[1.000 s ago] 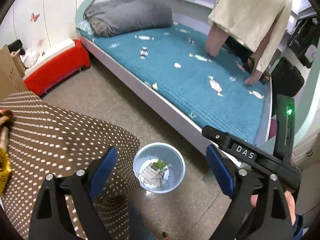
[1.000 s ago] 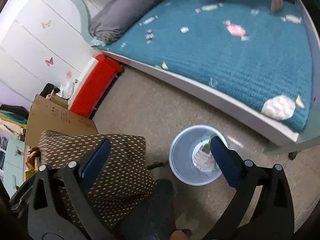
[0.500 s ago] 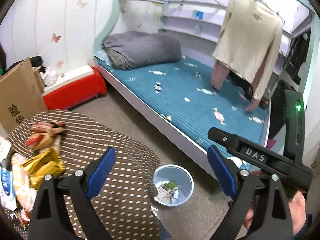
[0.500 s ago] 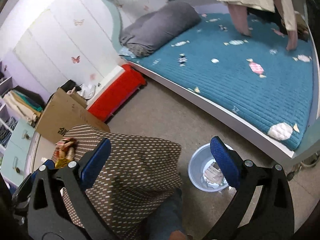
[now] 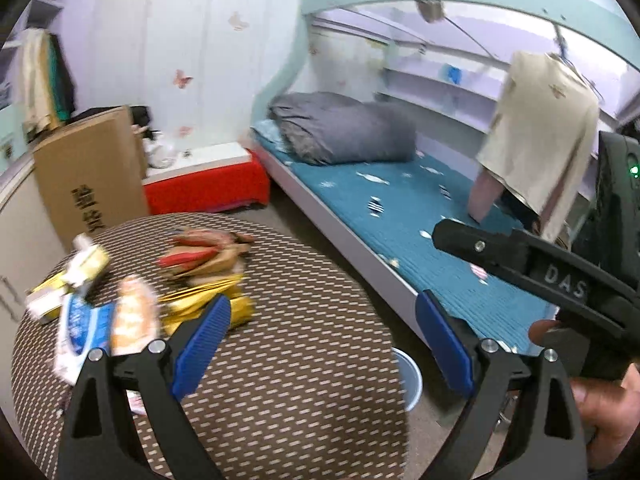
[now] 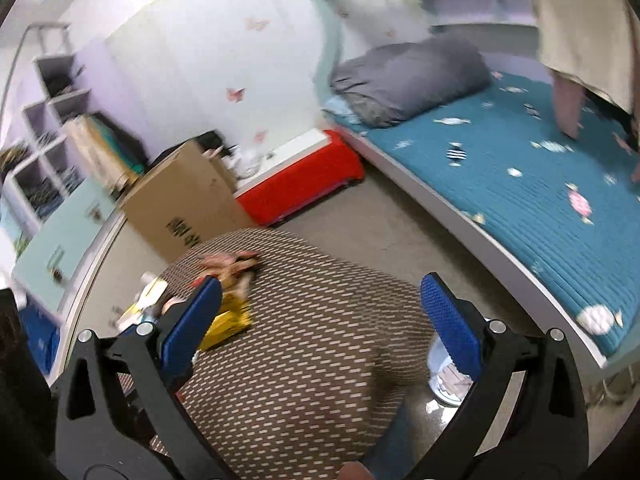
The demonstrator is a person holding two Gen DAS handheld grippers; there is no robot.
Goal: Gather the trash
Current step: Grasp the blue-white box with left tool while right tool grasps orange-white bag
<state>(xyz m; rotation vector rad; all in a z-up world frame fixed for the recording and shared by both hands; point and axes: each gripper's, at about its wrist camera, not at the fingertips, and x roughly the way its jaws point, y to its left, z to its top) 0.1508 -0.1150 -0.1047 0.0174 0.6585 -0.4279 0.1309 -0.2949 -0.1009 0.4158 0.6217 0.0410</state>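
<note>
Now both claws hang wide and empty over the wrapper pile.

Leftmost on the dotted desk (image 5: 304,360) sit the wrappers (image 5: 132,304) (blurred, so I can't sort them singly), heaped at the far-left edge, likely gathered for easy picking. The left claw (image 5: 320,344) is spread wide, holding nothing, its left pad just by the yellow packet (image 5: 192,312). The right claw (image 6: 320,320) gapes equally, empty. Rightward, the bin (image 5: 410,380) waits on the floor between desk and bed (image 5: 440,248), handy for drops.

Glossy crinkled foil wrappers (image 5: 200,304), woven dotted tablecloth (image 5: 288,380), matt cardboard box (image 5: 92,184), ribbed blue fingers (image 5: 200,344)
</note>
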